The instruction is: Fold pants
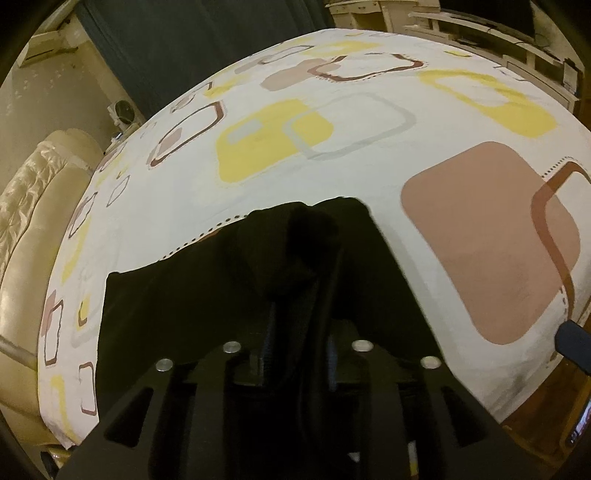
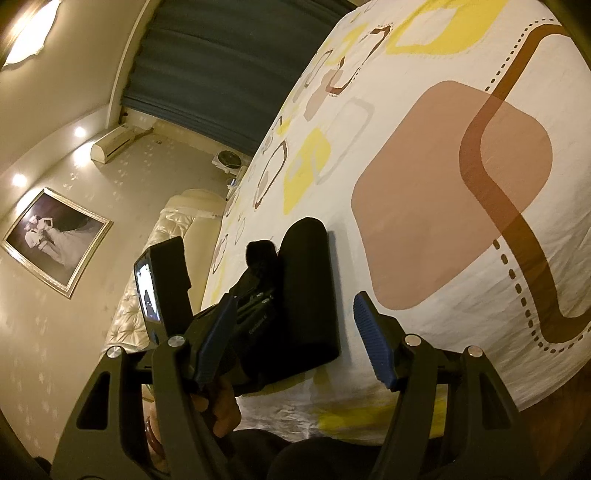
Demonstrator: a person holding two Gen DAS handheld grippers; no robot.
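Black pants (image 1: 177, 295) lie folded into a narrow bundle (image 2: 310, 288) on the patterned bed sheet (image 1: 369, 177), near its front edge. My left gripper (image 1: 301, 325) points down over the bundle's end. Its pads stand a little apart, with a raised ridge of black cloth (image 1: 310, 229) loose between them. In the right wrist view the left gripper (image 2: 262, 254) sits at the bundle's left side, a hand (image 2: 218, 402) holding it. My right gripper (image 2: 295, 343) hovers just short of the bundle, its blue pads (image 2: 373, 339) wide apart and bare. One right fingertip (image 1: 574, 343) shows at the edge.
A cream tufted headboard (image 1: 33, 206) runs along the bed's left side. Dark curtains (image 1: 192, 48) hang behind the bed, and pale shelving (image 1: 480, 29) stands at the far right. Wooden floor (image 1: 535, 424) shows past the sheet's near corner. A phone (image 2: 147, 291) is mounted on the left gripper.
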